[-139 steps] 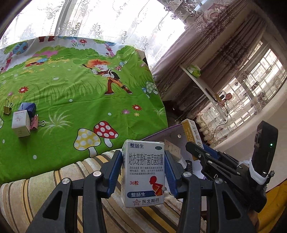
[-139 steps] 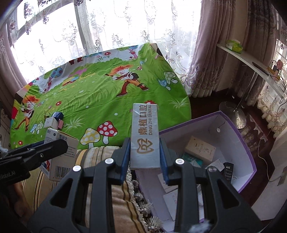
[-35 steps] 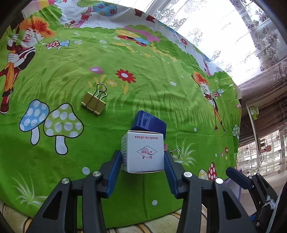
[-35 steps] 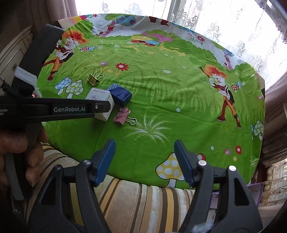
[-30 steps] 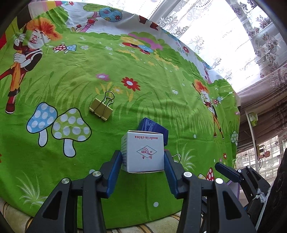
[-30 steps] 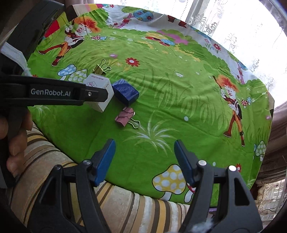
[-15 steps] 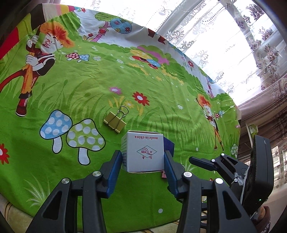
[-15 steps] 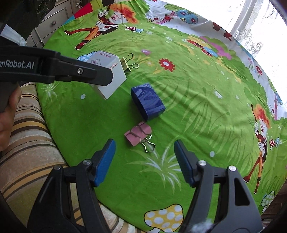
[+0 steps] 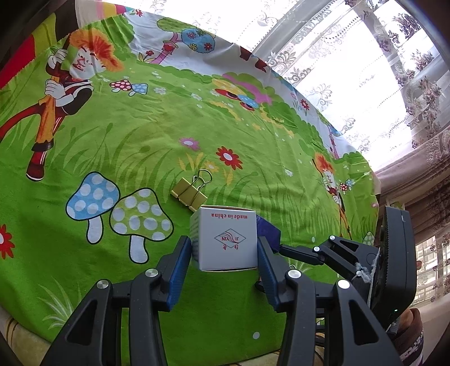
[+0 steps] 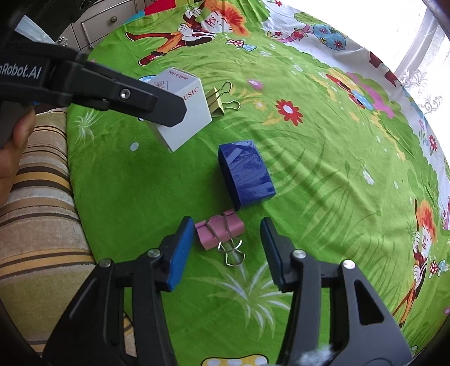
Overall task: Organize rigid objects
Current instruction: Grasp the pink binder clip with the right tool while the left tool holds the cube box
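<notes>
My left gripper (image 9: 223,254) is shut on a small white box (image 9: 225,239) and holds it above the green cartoon cloth; the box also shows in the right wrist view (image 10: 184,112). My right gripper (image 10: 227,243) is open, its blue pads on either side of a pink binder clip (image 10: 220,229) that lies on the cloth. A dark blue box (image 10: 244,174) lies just beyond that clip, and its corner shows behind the white box in the left wrist view (image 9: 268,229). A gold binder clip (image 9: 191,190) lies past the white box, also seen in the right wrist view (image 10: 220,101).
The green cartoon cloth (image 9: 140,140) covers a round table. A striped cushion (image 10: 36,191) runs along its near edge. Lace curtains (image 9: 365,56) hang behind the table. A cabinet with drawers (image 10: 95,22) stands at the far left.
My left gripper has lifted the white box off the cloth and drawn it back. My right gripper has moved in low until its open pads flank the pink binder clip.
</notes>
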`<state>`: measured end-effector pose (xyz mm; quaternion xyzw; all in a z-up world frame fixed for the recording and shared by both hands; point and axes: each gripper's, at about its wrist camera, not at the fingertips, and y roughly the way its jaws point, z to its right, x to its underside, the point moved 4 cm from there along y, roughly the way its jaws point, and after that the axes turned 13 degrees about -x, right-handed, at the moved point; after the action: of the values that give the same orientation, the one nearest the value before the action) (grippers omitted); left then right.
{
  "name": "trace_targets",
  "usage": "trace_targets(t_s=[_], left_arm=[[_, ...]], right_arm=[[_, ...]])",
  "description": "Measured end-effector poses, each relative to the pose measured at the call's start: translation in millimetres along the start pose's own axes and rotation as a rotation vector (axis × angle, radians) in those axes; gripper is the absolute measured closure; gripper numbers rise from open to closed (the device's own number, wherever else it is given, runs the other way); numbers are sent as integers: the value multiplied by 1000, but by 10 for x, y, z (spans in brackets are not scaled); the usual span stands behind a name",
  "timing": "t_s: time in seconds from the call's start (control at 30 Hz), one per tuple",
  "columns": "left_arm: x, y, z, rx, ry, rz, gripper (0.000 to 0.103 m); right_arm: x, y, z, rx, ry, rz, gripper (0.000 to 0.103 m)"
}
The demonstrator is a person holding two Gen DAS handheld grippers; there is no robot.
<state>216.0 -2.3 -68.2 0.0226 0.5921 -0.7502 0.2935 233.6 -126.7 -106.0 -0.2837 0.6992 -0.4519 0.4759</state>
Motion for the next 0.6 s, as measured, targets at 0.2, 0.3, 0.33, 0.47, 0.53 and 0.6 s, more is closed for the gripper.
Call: trace_targets(t_s=[0.2, 0.3, 0.33, 0.47, 0.53, 0.6], left_arm=[[1, 32, -4, -4, 1, -4, 55], [-2, 23, -3, -5, 2, 0, 55], [-2, 19, -2, -4, 2, 2, 55], [6, -1, 20, -1, 12, 8, 55], [18, -17, 44, 3, 22, 12, 55], [28, -31, 69, 5, 31, 16, 55]], right_arm=[[-12, 23, -7, -30, 15, 5, 62], [9, 9, -26, -15, 50, 5, 62], [21, 0, -30, -7, 67, 7, 62], [68, -86, -6, 23, 140, 35, 62], [95, -165, 2, 33, 179, 58, 62], [128, -255, -1, 52, 212, 75, 62]])
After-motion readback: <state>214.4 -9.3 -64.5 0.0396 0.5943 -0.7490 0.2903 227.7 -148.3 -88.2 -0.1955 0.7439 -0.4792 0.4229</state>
